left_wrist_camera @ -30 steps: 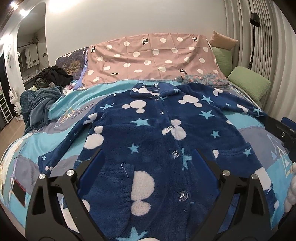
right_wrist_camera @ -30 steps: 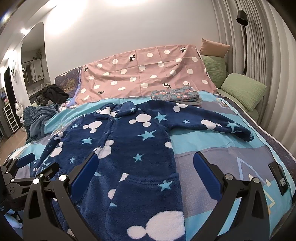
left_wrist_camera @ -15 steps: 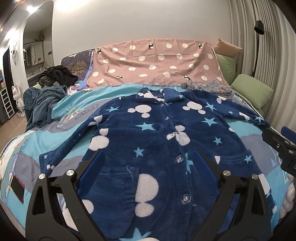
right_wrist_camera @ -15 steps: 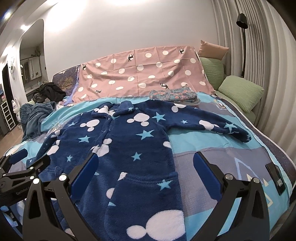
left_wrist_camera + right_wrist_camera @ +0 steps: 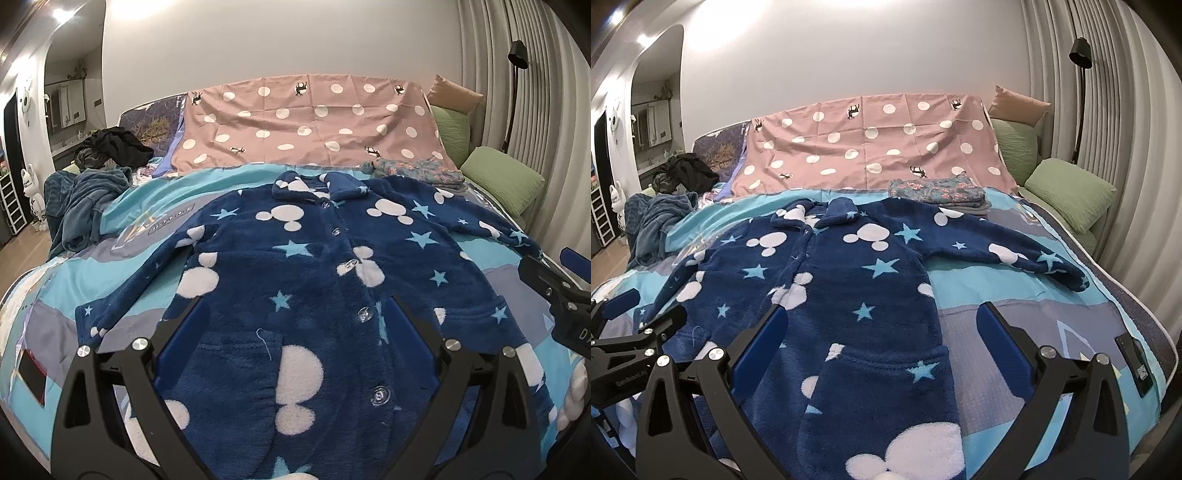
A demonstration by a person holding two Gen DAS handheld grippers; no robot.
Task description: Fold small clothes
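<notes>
"Magic Love" on bedspread label patch; gripper lettering too blurry to read.

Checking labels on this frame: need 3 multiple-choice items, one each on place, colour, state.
1. Where is the folded floral stack?
A. beyond the pyjama top's collar, by the pink sheet
B. on the floor
C. on the green pillow

2. The pyjama top is mainly
A. red
B. dark blue
C. yellow

3. The pyjama top is
A. rolled up
B. folded in half
C. spread flat, buttoned

Key: A, it lies against the pink sheet; B, dark blue fleece with white shapes; C, sleeves out, buttons closed. Left gripper and right gripper have open jaws, holding nothing.
</notes>
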